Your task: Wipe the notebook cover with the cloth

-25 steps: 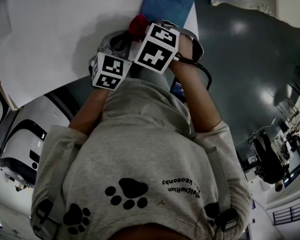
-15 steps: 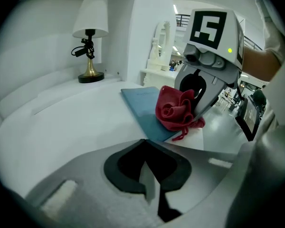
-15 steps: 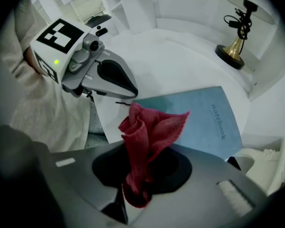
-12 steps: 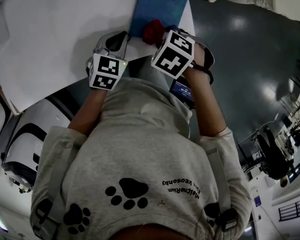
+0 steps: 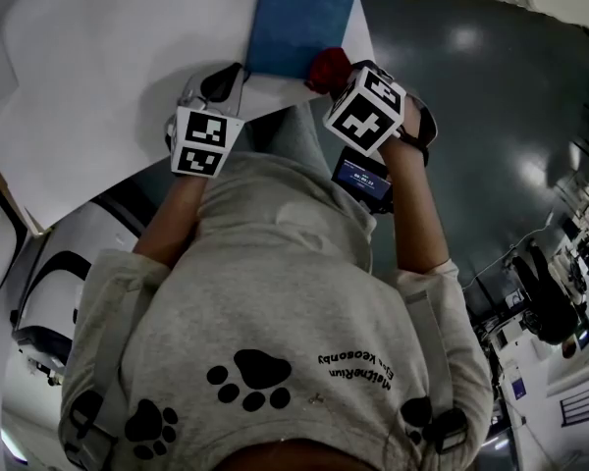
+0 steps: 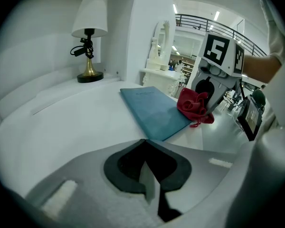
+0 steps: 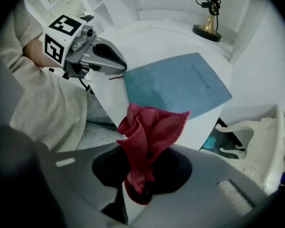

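Note:
A blue notebook (image 5: 299, 18) (image 6: 154, 110) (image 7: 180, 87) lies flat at the white table's near right corner. My right gripper (image 5: 326, 75) (image 7: 137, 189) is shut on a crumpled red cloth (image 5: 328, 69) (image 6: 194, 106) (image 7: 147, 137). It holds the cloth by the notebook's near right corner, at the table's edge; whether cloth and cover touch I cannot tell. My left gripper (image 5: 221, 81) (image 6: 149, 189) (image 7: 119, 66) is shut on nothing. It hovers just left of the notebook's near left corner.
The white table (image 5: 108, 67) ends close to my body, with dark floor (image 5: 471, 116) to its right. A brass lamp (image 6: 89, 37) (image 7: 209, 13) stands at the table's back. A small screen (image 5: 363, 177) hangs under my right gripper. White ornate furniture (image 7: 247, 132) stands beyond the table.
My right gripper has carried the red cloth rightward along the notebook's near edge, from its left corner to its right corner. The left gripper has shifted slightly left.

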